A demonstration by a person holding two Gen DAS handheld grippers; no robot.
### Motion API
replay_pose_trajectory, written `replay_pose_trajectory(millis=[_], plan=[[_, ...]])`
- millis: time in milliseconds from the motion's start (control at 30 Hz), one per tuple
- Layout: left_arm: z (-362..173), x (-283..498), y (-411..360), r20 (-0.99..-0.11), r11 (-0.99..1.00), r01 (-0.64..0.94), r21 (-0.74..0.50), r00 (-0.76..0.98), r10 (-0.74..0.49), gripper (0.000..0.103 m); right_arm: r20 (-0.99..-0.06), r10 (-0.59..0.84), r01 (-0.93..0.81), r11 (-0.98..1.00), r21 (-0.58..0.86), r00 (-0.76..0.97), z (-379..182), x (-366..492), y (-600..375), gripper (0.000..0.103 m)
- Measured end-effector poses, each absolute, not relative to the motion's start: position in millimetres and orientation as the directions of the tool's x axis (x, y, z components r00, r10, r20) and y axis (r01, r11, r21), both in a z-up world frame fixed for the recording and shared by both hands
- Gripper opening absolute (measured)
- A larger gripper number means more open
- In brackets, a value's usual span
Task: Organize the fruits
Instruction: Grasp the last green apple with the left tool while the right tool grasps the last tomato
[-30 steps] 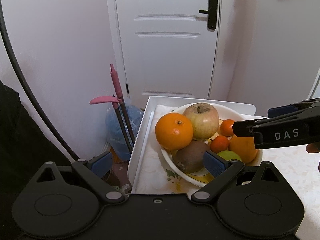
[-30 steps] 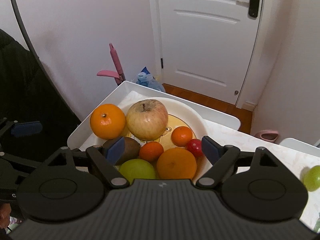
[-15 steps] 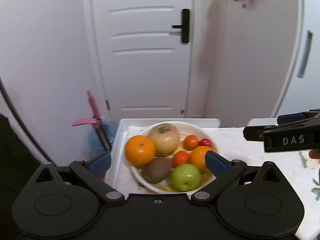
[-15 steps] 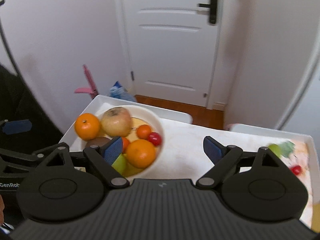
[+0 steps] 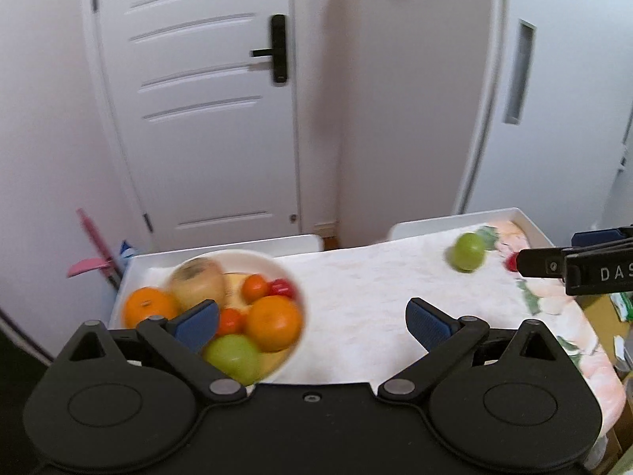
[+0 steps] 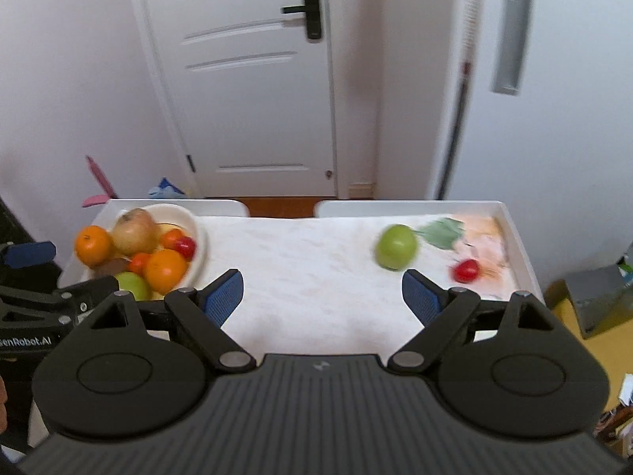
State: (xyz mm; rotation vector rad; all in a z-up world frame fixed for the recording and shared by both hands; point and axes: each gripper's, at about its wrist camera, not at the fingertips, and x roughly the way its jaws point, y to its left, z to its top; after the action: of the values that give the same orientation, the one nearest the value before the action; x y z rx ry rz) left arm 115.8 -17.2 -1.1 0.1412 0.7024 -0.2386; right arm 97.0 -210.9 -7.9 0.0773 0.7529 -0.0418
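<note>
A white bowl [image 5: 294, 289] [image 6: 199, 233] at the table's left end holds oranges, a pale apple, a green apple, a kiwi and small red and orange fruits. A loose green apple [image 5: 469, 251] [image 6: 395, 246] and a small red fruit [image 6: 466, 270] lie on the cloth at the right end. My left gripper [image 5: 312, 322] is open and empty, above the table near the bowl. My right gripper [image 6: 322, 297] is open and empty over the table's middle, short of the loose apple. Both views are blurred.
The table [image 6: 308, 261] has a white cloth, floral at the right end, and a raised white rim [image 6: 518, 237]. A white door [image 5: 205, 118] and walls stand behind. A pink-handled tool [image 5: 95, 253] leans at the left. Boxes [image 6: 593, 297] sit on the floor at the right.
Both grippers have pulled back and swung right from over the bowl. The bowl now lies at the left and the loose green apple and red fruit have come into view.
</note>
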Motion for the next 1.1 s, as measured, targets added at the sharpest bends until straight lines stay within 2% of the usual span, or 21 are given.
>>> replay_pose_trajectory(millis=[500, 1100], plan=[[-31.9, 162.2, -129.3, -0.699, 0.944, 0.326, 0.048, 0.686, -0.201, 0.102, -0.729, 0.000, 0.080, 0.994, 0.075, 0.684, -44.3, 116.1, -328.4, 0.102], [-103.5, 254.0, -218.8, -0.772, 0.929, 0.367, 0.054, 0.606, -0.195, 0.100, -0.785, 0.043, -0.079, 0.997, -0.007, 0.618, -115.6, 190.9, -374.4, 0.096]])
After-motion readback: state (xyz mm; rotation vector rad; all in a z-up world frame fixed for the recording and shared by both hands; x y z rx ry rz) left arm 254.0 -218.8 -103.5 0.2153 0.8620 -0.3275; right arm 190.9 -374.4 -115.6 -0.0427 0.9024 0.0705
